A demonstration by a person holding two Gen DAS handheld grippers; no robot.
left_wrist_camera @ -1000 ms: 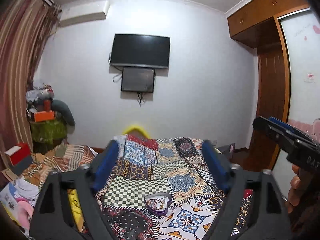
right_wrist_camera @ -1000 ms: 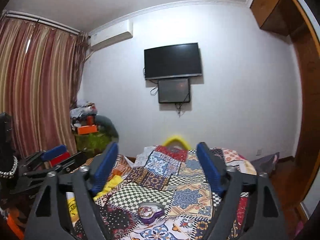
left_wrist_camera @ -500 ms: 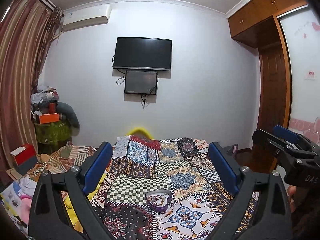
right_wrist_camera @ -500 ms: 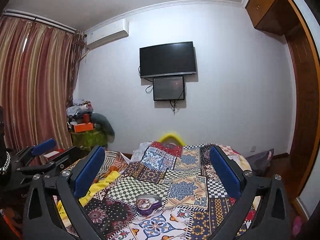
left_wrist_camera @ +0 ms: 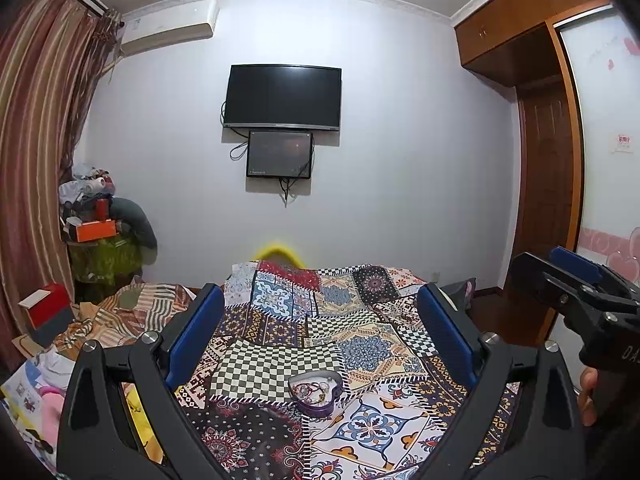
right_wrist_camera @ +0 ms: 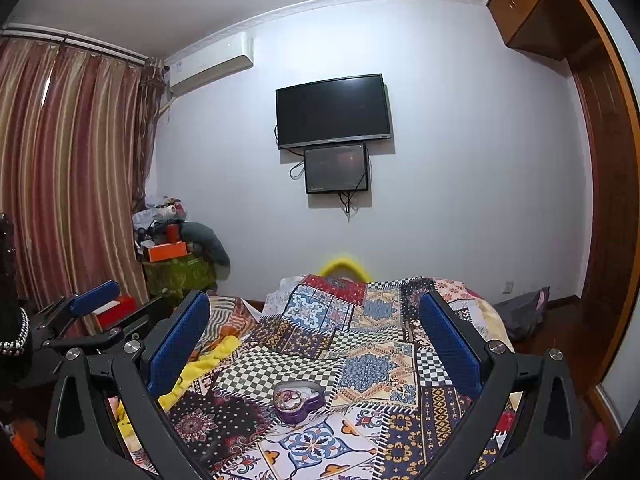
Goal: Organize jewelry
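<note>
Bedroom, contents as seen from beside the bed.

Bed [left_wrist_camera: 360, 344]: covered by a patchwork quilt [right_wrist_camera: 372, 360] of checked, floral and medallion squares.

Heart-shaped box [left_wrist_camera: 315, 392]: purple, lid off, sitting on the quilt toward the near end of the bed. It holds a tangle of jewelry [left_wrist_camera: 312, 389], bangles and beads, too small to sort piece by piece. Also seen from the right wrist view [right_wrist_camera: 297, 400].

Left gripper [left_wrist_camera: 320, 344]: blue-padded fingers [left_wrist_camera: 196, 336] spread wide apart, nothing between them; held above the bed, the box framed between them and lower down. Untouched.

Right gripper [right_wrist_camera: 316, 344]: fingers [right_wrist_camera: 450, 344] likewise wide apart and holding nothing, above the bed, the box below and between. From the left wrist view it shows at the right edge [left_wrist_camera: 576, 280], with a hand [left_wrist_camera: 588, 396] under it.

Wall ahead: dark television [left_wrist_camera: 282, 98], a smaller screen [left_wrist_camera: 279, 154] mounted just under it, air conditioner [left_wrist_camera: 168, 32] high up to the left.

Left side: striped curtain [right_wrist_camera: 68, 184]; a heaped stand with an orange box [left_wrist_camera: 95, 230]; a red box [left_wrist_camera: 48, 308] lower down.

Right side: wooden wardrobe [left_wrist_camera: 532, 16].
</note>
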